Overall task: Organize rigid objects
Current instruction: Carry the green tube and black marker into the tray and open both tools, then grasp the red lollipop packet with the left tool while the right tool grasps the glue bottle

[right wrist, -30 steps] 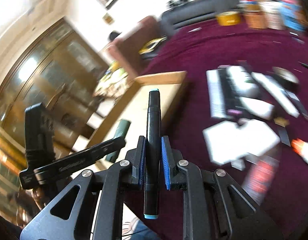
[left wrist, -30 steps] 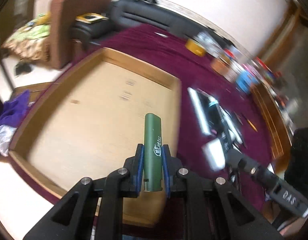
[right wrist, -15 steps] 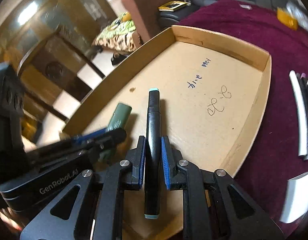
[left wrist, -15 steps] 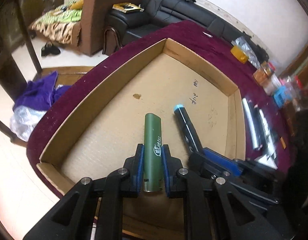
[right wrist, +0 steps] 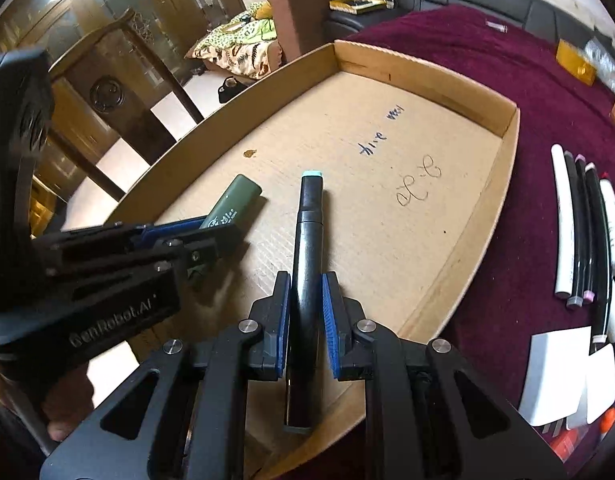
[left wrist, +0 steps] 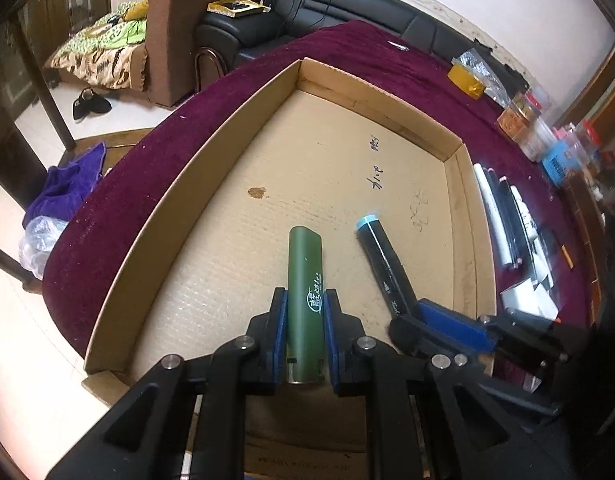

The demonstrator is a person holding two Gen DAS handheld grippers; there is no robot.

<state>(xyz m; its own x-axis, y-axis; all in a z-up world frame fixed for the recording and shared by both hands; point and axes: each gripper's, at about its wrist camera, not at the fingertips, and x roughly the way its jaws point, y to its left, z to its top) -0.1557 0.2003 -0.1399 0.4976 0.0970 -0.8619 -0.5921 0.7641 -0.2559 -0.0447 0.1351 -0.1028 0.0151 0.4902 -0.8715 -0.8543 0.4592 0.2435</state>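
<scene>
Over cardboard tray [left wrist: 211, 168]: left gripper [left wrist: 304, 312] clamps olive-green tube [left wrist: 304, 280], white logo; right gripper [right wrist: 305, 304] clamps black marker [right wrist: 307, 248], teal cap.

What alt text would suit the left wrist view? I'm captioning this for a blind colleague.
The left gripper holds a green tube over a shallow cardboard tray on a maroon cloth. Beside it, the right gripper holds a black marker.
</scene>
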